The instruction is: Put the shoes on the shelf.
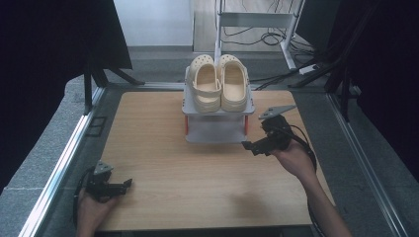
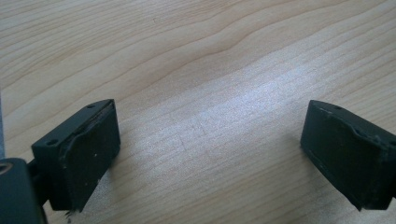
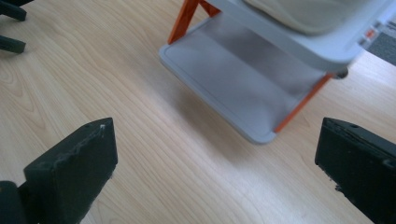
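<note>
At about 8 o'clock on the tabletop (image 1: 173,163), a pale wood-grain board with a faint sheen of light, the left tongs (image 1: 129,182) lie low near the front-left corner in the person's left hand (image 1: 91,207), apart and holding nothing; the left gripper view looks along them at bare grain (image 2: 205,70). Left of the board runs a metal rail (image 1: 59,168) over grey floor (image 1: 29,163), with a black drape (image 1: 44,44) hanging at 10 o'clock. At 12 o'clock, on the far middle of the board, stands a grey two-tier rack (image 1: 217,129) with orange legs; a pair of cream clogs (image 1: 219,84) sits side by side on its top shelf, toes pointing away, and the lower shelf (image 3: 243,79) is bare. Behind it are a white frame (image 1: 257,19) and loose cables (image 1: 267,37) on the floor. At about 3 o'clock the right tongs (image 1: 249,146) hover just beside the rack's right front leg, also apart and holding nothing, aimed at the lower shelf, carried by the right hand (image 1: 294,160). More dark drape (image 1: 385,59) closes the right side.
</note>
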### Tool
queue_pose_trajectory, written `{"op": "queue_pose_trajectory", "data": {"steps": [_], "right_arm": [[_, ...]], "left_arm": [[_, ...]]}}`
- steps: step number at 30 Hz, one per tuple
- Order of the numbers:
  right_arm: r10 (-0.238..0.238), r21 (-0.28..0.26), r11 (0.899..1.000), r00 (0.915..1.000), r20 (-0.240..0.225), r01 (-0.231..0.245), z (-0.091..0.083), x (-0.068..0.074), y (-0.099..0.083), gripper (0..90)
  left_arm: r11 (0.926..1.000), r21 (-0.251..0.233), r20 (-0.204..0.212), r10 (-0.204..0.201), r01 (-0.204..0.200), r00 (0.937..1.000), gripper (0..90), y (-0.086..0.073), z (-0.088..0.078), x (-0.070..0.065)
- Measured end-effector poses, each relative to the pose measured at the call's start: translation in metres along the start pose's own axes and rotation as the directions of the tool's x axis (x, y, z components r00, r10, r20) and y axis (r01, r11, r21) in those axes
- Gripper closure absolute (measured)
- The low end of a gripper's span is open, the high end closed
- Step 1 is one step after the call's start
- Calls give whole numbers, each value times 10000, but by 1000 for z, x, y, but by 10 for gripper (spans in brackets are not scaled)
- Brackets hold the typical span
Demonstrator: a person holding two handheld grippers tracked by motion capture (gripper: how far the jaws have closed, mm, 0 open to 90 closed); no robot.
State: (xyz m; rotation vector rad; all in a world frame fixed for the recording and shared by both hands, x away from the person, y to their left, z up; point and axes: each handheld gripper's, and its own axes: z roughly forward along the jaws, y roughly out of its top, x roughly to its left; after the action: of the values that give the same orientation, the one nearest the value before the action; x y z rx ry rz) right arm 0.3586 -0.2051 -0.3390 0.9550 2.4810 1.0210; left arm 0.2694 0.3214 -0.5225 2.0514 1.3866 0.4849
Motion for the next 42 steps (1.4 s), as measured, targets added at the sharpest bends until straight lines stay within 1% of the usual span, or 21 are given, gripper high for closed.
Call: {"op": "queue_pose_trajectory", "data": {"steps": [7, 10, 15, 17, 21, 26, 30, 33, 38, 42], "right_arm": [[193, -126, 9997, 9996, 187, -190, -8, -9, -28, 0], [147, -190, 9997, 9993, 354, -140, -10, -11, -39, 0], [188, -329, 9993, 9989, 440, -173, -8, -11, -58, 0], [119, -340, 9994, 9988, 478, -103, -5, -10, -65, 0], [152, -354, 9993, 9985, 534, -133, 4, -6, -80, 0], [169, -366, 9992, 9987, 478, -152, 16, -3, -95, 0], [296, -358, 9990, 9989, 375, -283, 28, 0, -110, 0], [281, -297, 9992, 9986, 455, -267, 37, 2, -121, 0], [523, -148, 9986, 9971, 549, -516, 56, 5, -143, 0], [738, -32, 9973, 9962, 463, -737, 70, 8, -158, 0]], "left_arm": [[10000, -50, -40, -15, 15, 10000, 50, 0, 0, 0], [10000, 0, 9, -4, 4, 10000, 50, 0, 0, 0], [10000, -45, -29, -34, 34, 10000, 50, 0, 0, -1], [10000, -29, -23, -31, 31, 10000, 50, 0, 0, -1], [10000, -28, -25, -31, 31, 10000, 50, 0, 0, -1], [10000, -52, -21, -61, 61, 10000, 50, 0, 0, -1], [10000, -52, -23, -64, 64, 10000, 50, 0, 0, -1], [10000, -54, -27, -67, 67, 10000, 50, 0, 0, -1], [10000, -55, -29, -72, 72, 10000, 50, 0, 0, -1], [10000, -53, -32, -74, 74, 10000, 51, 0, 0, -1]]}}
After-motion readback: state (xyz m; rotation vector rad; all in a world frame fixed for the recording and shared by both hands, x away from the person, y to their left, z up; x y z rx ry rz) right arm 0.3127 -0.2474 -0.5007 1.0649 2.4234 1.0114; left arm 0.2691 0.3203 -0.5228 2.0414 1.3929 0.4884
